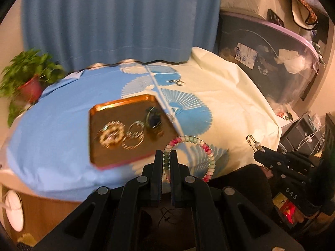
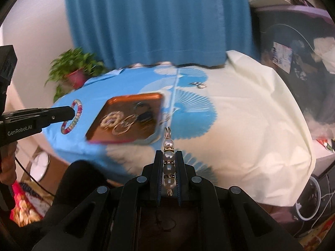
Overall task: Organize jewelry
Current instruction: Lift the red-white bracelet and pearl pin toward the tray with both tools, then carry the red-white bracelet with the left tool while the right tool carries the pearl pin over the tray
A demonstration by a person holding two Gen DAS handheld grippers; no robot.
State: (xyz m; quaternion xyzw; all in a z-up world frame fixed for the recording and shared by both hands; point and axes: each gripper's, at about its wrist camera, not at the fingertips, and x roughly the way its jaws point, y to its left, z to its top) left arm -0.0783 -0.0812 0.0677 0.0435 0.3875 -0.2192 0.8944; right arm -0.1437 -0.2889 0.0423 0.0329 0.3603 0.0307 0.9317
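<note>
My left gripper [image 1: 166, 153] is shut on a bracelet of pink, green and white beads [image 1: 210, 152], held in the air over the near edge of the table. A copper-coloured tray [image 1: 117, 108] just beyond it carries rings, a round brooch and a dark watch. My right gripper [image 2: 169, 154] is shut on a short strand of pearls with a gold clasp [image 2: 168, 156]. In the right wrist view the left gripper [image 2: 72, 111] with its bracelet [image 2: 77, 113] hangs left of the tray [image 2: 125, 102]. A small silver piece [image 1: 175, 82] lies on the cloth behind the tray.
A blue and cream cloth [image 1: 219, 108] covers the table. A potted plant [image 1: 31, 77] stands at the far left, a blue curtain [image 1: 117, 21] behind. A clear bin with a purple lid [image 1: 272, 48] and cluttered shelves crowd the right side.
</note>
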